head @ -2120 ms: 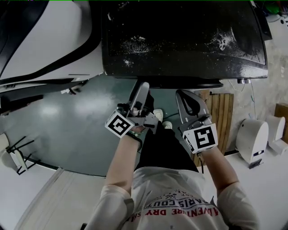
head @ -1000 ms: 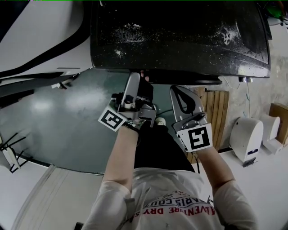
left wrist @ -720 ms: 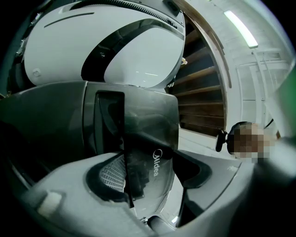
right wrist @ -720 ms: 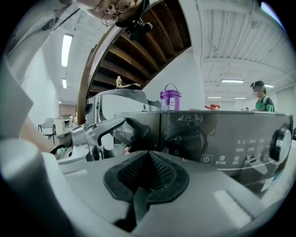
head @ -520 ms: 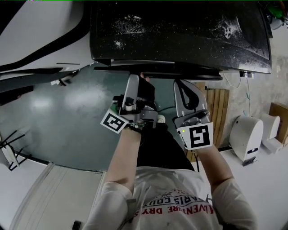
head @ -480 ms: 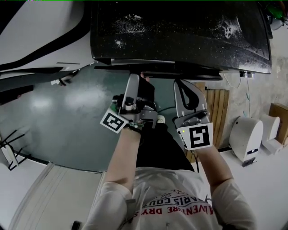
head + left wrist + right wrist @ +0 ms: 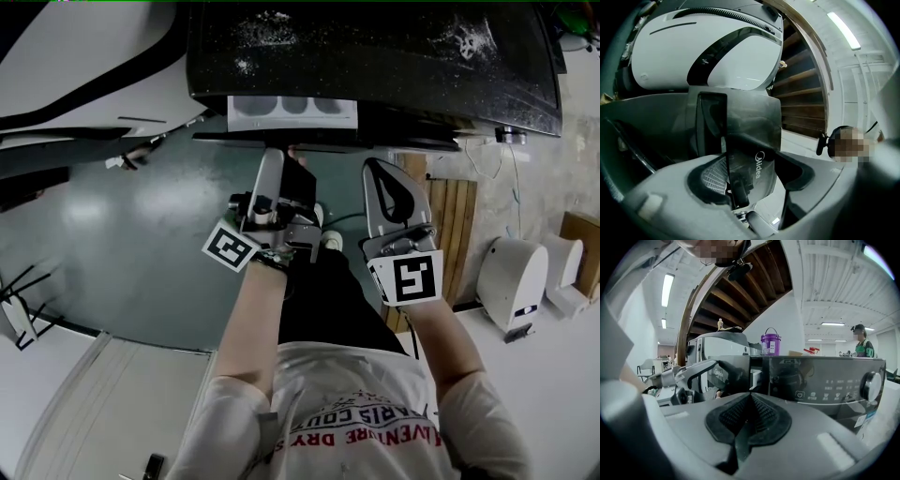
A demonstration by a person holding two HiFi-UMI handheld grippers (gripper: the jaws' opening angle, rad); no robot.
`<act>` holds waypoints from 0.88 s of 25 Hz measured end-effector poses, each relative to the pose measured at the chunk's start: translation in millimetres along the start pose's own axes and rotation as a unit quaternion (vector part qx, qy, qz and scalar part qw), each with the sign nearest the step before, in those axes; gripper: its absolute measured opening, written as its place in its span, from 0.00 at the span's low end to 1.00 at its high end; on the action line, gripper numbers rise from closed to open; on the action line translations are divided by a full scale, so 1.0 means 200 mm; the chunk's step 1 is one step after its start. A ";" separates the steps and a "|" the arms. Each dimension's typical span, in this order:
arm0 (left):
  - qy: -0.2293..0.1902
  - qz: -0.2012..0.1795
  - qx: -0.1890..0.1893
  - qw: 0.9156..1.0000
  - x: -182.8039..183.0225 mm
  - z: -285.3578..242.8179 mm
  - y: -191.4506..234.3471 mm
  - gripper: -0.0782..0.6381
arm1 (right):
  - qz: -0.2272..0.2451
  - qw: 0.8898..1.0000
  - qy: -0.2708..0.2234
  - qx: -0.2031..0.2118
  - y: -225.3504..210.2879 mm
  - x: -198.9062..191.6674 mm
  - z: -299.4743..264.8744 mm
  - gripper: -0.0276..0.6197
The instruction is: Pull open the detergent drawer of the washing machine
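Over green floor (image 7: 141, 244), drawer (image 7: 292, 110) partly out; my left claw (image 7: 286, 159), jaws just widened, straddles its front; right claw (image 7: 382, 171) closed, empty

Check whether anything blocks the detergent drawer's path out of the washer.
Nothing visible does. The detergent drawer is partly out, its front panel between the left hand-held gripper's jaws, which just opened slightly. The right hand-held gripper hangs beside that path, shut.
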State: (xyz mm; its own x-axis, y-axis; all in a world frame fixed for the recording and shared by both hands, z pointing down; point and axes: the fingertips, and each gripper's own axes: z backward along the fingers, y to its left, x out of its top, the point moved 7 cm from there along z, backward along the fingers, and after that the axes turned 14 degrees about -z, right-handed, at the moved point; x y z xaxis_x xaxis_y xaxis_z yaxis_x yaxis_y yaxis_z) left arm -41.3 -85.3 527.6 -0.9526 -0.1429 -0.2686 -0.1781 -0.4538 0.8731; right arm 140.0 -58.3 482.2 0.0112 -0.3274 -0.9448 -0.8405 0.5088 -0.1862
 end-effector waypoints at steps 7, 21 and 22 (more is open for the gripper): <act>-0.005 -0.003 -0.001 1.000 -0.02 0.10 -0.06 0.54 | -0.024 1.000 -0.013 0.001 0.04 0.03 0.09 0.04; -0.014 -0.006 0.001 1.000 -0.08 0.35 -0.19 0.54 | 0.016 0.999 -0.029 0.009 0.12 -0.03 0.25 0.04; -0.014 -0.006 0.000 1.000 -0.09 0.37 -0.20 0.54 | 0.017 0.999 -0.028 0.010 0.13 -0.04 0.27 0.04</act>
State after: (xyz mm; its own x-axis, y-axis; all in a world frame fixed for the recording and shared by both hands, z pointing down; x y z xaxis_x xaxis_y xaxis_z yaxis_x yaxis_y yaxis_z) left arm -35.5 0.4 527.6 -0.9566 -0.1132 -0.2684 -0.1901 -0.4553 0.8698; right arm 147.1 0.0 470.1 0.0136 -0.2639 -0.9645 -0.8302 0.5347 -0.1580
